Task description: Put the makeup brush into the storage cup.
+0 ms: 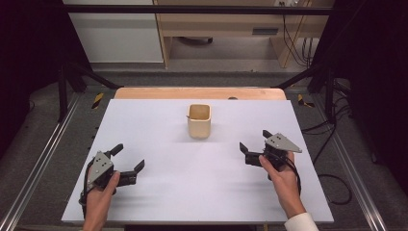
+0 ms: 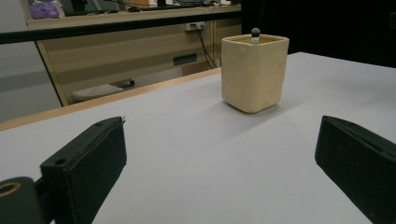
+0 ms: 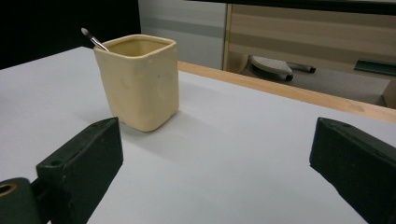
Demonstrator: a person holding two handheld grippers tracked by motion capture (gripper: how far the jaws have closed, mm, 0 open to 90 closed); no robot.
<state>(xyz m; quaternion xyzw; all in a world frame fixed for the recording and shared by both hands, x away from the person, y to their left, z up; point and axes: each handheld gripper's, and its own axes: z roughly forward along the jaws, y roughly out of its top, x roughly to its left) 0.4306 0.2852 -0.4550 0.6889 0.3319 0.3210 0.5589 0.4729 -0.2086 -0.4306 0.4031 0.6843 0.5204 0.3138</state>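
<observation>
A cream square cup (image 1: pixel 199 121) stands upright on the white table (image 1: pixel 159 139), toward the far middle. A thin stick with a small grey tip (image 3: pixel 87 33) pokes out above its rim; the tip (image 2: pixel 255 32) also peeks over the cup (image 2: pixel 253 72) in the left gripper view. My left gripper (image 1: pixel 128 158) rests near the front left, open and empty, well short of the cup. To the right, my right gripper (image 1: pixel 255 139) is open with nothing between its jaws; the cup (image 3: pixel 139 80) stands beyond its left jaw.
A wooden strip (image 1: pixel 199 93) borders the table's far edge. Beyond it are a wooden cabinet (image 1: pixel 226 24) and hanging cables (image 1: pixel 298 43). Black frame bars (image 1: pixel 192 8) surround the workspace, and metal rails (image 1: pixel 38 163) run along both sides.
</observation>
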